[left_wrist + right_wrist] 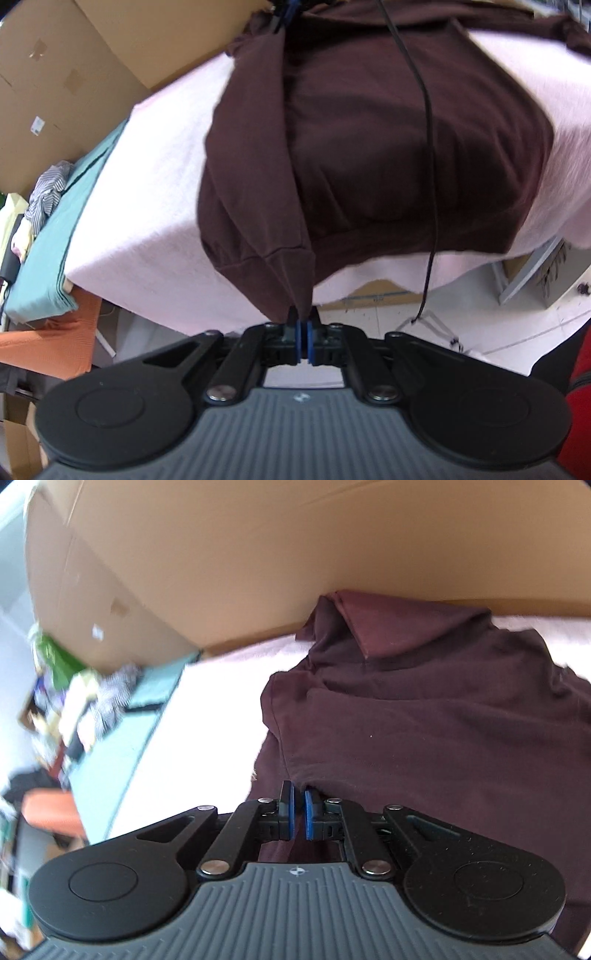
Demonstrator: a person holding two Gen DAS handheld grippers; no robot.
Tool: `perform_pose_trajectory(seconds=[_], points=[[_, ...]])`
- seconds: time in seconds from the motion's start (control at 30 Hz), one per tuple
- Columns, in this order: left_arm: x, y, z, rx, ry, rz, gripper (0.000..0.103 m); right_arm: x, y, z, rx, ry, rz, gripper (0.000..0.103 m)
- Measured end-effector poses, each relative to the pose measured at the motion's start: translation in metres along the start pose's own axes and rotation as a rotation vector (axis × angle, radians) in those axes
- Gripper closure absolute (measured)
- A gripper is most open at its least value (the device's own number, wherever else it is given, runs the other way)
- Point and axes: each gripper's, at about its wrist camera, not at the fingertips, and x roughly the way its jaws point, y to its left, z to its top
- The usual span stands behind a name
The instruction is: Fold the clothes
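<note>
The left gripper [303,320] is squeezed tight on the bottom hem corner of the dark brown shirt [388,147], lifting it over the near edge of the table. The right gripper [299,797] is pinched on a fold along the shirt's left side. The shirt lies on a pink blanket [147,206] covering the table. A big cardboard box [240,554] stands behind the far edge.

Left gripper [303,320] fingers clamped together; right gripper [299,798] fingers nearly closed.
</note>
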Motion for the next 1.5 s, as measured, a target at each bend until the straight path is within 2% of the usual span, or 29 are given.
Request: perform_pose_trajectory(seconds=[0.07, 0.1, 0.2, 0.27, 0.33, 0.4, 0.43, 0.5, 0.53, 0.6, 0.67, 0.73, 0.8, 0.9, 1.07, 1.17, 1.23, 1.33, 1.43, 1.5], points=[[0.01, 0.003, 0.0, 0.0, 0.022, 0.004, 0.099, 0.016, 0.003, -0.001, -0.073, 0.047, -0.052, 0.096], [0.013, 0.006, 0.001, -0.001, 0.027, 0.003, 0.099, 0.013, 0.003, -0.001, -0.085, 0.023, -0.077, 0.096], [0.016, 0.014, 0.003, -0.021, 0.026, -0.019, 0.099, -0.007, 0.0, -0.002, -0.055, -0.096, -0.079, 0.096], [0.013, 0.012, 0.002, -0.028, 0.025, -0.048, 0.099, -0.014, 0.002, -0.005, -0.074, -0.127, -0.073, 0.096], [0.014, 0.011, 0.003, -0.017, 0.027, -0.075, 0.087, -0.011, 0.006, -0.009, -0.134, -0.11, -0.078, 0.096], [0.01, 0.011, -0.001, -0.014, 0.041, -0.098, 0.085, -0.008, 0.005, -0.012, -0.152, -0.106, -0.114, 0.096], [0.008, 0.011, -0.004, -0.014, 0.048, -0.109, 0.083, -0.008, 0.0, -0.009, -0.116, -0.11, -0.128, 0.096], [0.003, 0.024, -0.012, -0.041, 0.062, -0.118, 0.083, 0.004, -0.007, -0.004, -0.074, -0.034, -0.174, 0.09], [0.0, 0.031, -0.016, -0.055, 0.069, -0.123, 0.082, 0.011, -0.01, -0.003, -0.074, 0.009, -0.16, 0.089], [-0.013, 0.04, -0.025, -0.084, 0.07, -0.116, 0.079, 0.011, -0.013, -0.002, -0.08, 0.014, -0.126, 0.088], [-0.015, 0.057, -0.021, -0.116, 0.037, -0.097, 0.072, 0.007, -0.016, 0.001, -0.085, 0.015, -0.107, 0.085], [-0.008, 0.071, -0.009, -0.127, -0.004, -0.098, 0.056, -0.001, -0.019, 0.001, -0.072, 0.018, -0.092, 0.082], [0.002, 0.083, 0.003, -0.123, -0.047, -0.104, 0.054, -0.013, -0.019, -0.002, -0.066, 0.013, -0.085, 0.08], [0.028, 0.092, 0.02, -0.094, -0.041, -0.172, 0.054, -0.027, -0.012, -0.006, -0.094, 0.007, -0.043, 0.079], [0.06, 0.1, 0.031, -0.015, -0.024, -0.264, 0.054, -0.019, 0.026, 0.002, -0.311, -0.051, -0.014, 0.079], [0.071, 0.095, 0.036, 0.068, -0.03, -0.306, 0.063, 0.0, 0.043, 0.009, -0.379, -0.044, -0.041, 0.08], [0.076, 0.09, 0.039, 0.126, -0.034, -0.326, 0.081, 0.015, 0.048, 0.014, -0.362, -0.041, -0.079, 0.08], [0.078, 0.09, 0.039, 0.131, -0.064, -0.368, 0.095, 0.034, 0.049, 0.022, -0.296, -0.027, -0.118, 0.079], [0.073, 0.087, 0.032, 0.175, -0.103, -0.379, 0.101, 0.052, 0.049, 0.026, -0.245, -0.007, -0.153, 0.079], [0.066, 0.081, 0.024, 0.233, -0.129, -0.392, 0.101, 0.066, 0.048, 0.027, -0.234, 0.0, -0.211, 0.084]])
